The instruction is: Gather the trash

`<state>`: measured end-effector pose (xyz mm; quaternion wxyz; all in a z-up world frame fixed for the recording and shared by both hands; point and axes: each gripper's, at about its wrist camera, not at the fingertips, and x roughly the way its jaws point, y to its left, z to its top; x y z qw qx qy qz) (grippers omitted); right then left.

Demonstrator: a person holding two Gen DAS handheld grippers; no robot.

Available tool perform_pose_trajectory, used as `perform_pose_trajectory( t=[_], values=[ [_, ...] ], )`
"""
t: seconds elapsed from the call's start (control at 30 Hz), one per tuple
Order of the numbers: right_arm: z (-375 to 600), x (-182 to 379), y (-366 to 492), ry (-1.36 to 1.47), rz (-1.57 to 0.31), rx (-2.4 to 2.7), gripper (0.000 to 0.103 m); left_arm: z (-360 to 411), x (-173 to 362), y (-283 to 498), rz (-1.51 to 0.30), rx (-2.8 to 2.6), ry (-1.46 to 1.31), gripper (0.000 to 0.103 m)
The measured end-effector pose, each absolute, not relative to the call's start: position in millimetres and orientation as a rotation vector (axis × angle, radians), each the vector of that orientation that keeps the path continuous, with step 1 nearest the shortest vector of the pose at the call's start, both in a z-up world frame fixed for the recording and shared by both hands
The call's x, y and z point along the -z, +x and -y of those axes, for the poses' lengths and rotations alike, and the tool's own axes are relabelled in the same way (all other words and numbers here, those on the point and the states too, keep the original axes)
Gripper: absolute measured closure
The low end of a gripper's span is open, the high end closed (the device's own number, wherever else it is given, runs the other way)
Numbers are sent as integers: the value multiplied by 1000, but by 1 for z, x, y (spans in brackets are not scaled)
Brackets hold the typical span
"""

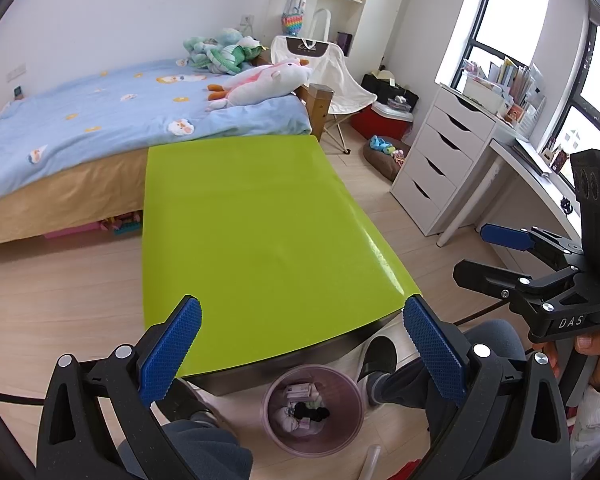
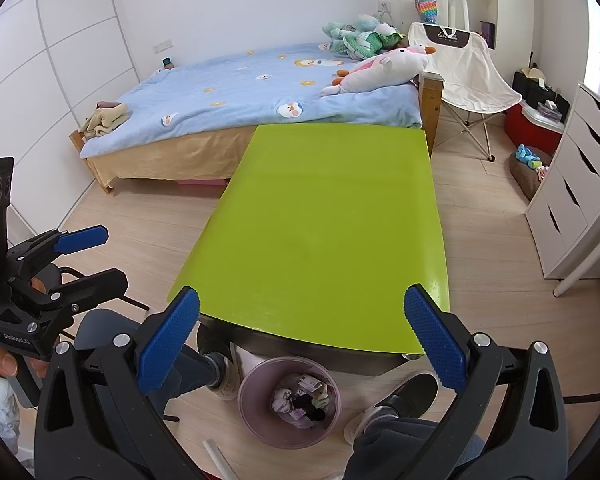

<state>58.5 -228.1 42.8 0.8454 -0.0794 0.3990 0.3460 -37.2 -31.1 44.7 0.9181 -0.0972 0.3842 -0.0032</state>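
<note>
A pale pink trash bin (image 1: 312, 410) stands on the floor under the near edge of a lime-green table (image 1: 252, 232); it holds crumpled paper, wrappers and something black. It also shows in the right wrist view (image 2: 289, 400), under the same table (image 2: 320, 232). My left gripper (image 1: 300, 344) is open and empty above the table's near edge. My right gripper (image 2: 302, 340) is open and empty too. Each gripper shows in the other's view: the right one (image 1: 496, 256), the left one (image 2: 88, 256). No trash shows on the tabletop.
A bed with a blue duvet (image 1: 100, 120) and plush toys (image 1: 260, 80) stands behind the table. A white folding chair (image 1: 332, 76), a red box (image 1: 384, 120), white drawers (image 1: 440, 160) and a desk are at the right. The person's legs and shoes (image 1: 376, 360) flank the bin.
</note>
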Motion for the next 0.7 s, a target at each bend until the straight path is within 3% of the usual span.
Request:
perform_pose_trajectory(
  t=[0.7],
  values=[
    [232,-39,58,-170,-839,-729,3,34,-38,-38,-792,5,-194,6]
  ],
)
